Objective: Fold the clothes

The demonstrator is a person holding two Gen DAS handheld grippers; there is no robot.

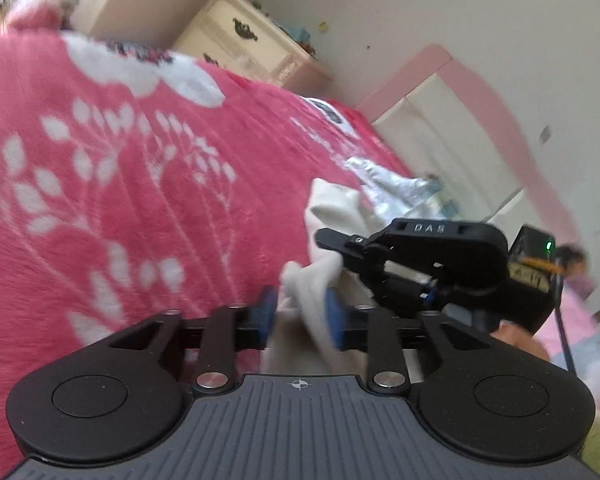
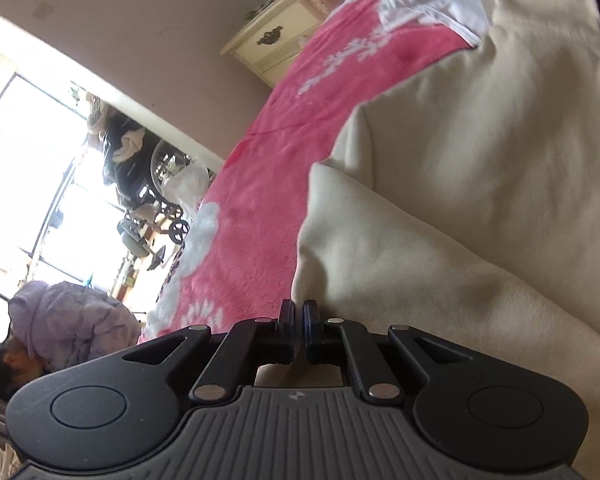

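A cream garment [image 2: 480, 184] lies on a pink blanket with white leaf prints [image 1: 120, 168]. My left gripper [image 1: 300, 316] is shut on a bunched fold of the cream garment [image 1: 312, 280], with the cloth between its blue pads [image 1: 334, 316]. My right gripper [image 2: 299, 316] is shut on the garment's edge, its jaws nearly touching. The right gripper also shows in the left wrist view [image 1: 336, 242], just beyond my left one, pinching the same cloth. The pink blanket [image 2: 260, 184] spreads to the left of the garment.
A cream nightstand [image 1: 252, 48] stands by the wall beyond the bed, also in the right wrist view [image 2: 276, 44]. A pink and cream headboard [image 1: 460, 120] is at the right. A white garment [image 2: 432, 4] lies farther on the bed. A wheelchair [image 2: 152, 176] stands by a bright window.
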